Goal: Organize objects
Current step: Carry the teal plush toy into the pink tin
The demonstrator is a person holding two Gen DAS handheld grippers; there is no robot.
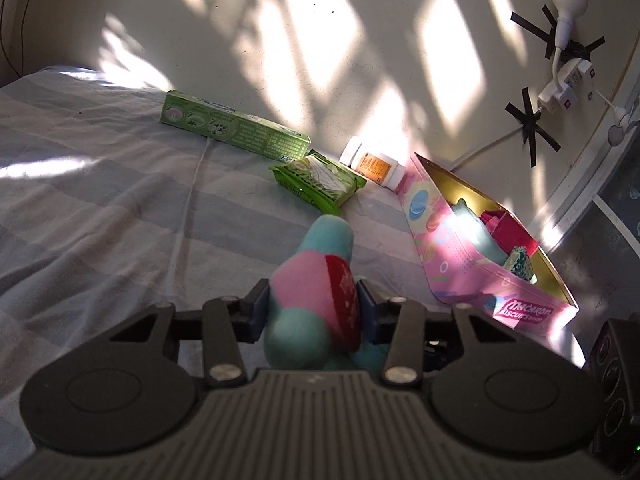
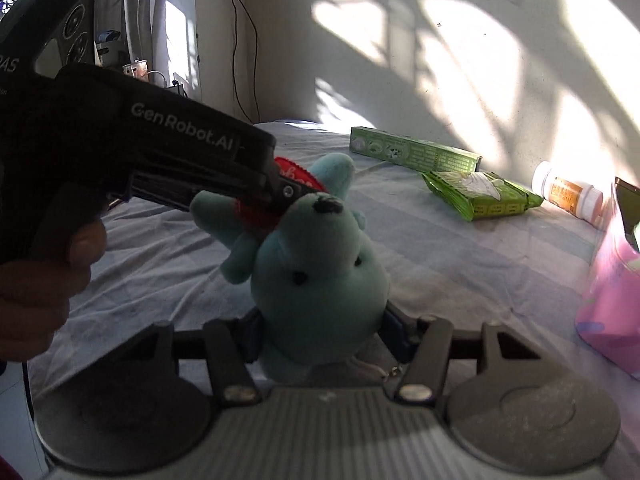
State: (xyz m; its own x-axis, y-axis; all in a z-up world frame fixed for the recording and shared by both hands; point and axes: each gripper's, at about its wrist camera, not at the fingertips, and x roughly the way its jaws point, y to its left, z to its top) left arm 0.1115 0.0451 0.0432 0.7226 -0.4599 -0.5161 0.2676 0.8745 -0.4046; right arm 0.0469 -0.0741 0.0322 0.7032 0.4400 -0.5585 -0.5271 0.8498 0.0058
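While both tongs, left (image 1: 310, 312) and right (image 2: 320, 334), clamp the teal-and-pink plush toy (image 2: 320, 276), its lower body is hidden behind them.

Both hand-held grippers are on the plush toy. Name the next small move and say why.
Probably open the right hand-held gripper and let go. The left hand-held gripper already clamps the plush toy by its body, and the open pink tin sits just beside it, so one grip should suffice to carry it there.

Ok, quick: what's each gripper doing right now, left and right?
Left gripper: shut on the plush toy, at its red heart.
Right gripper: closed around the plush toy's head.
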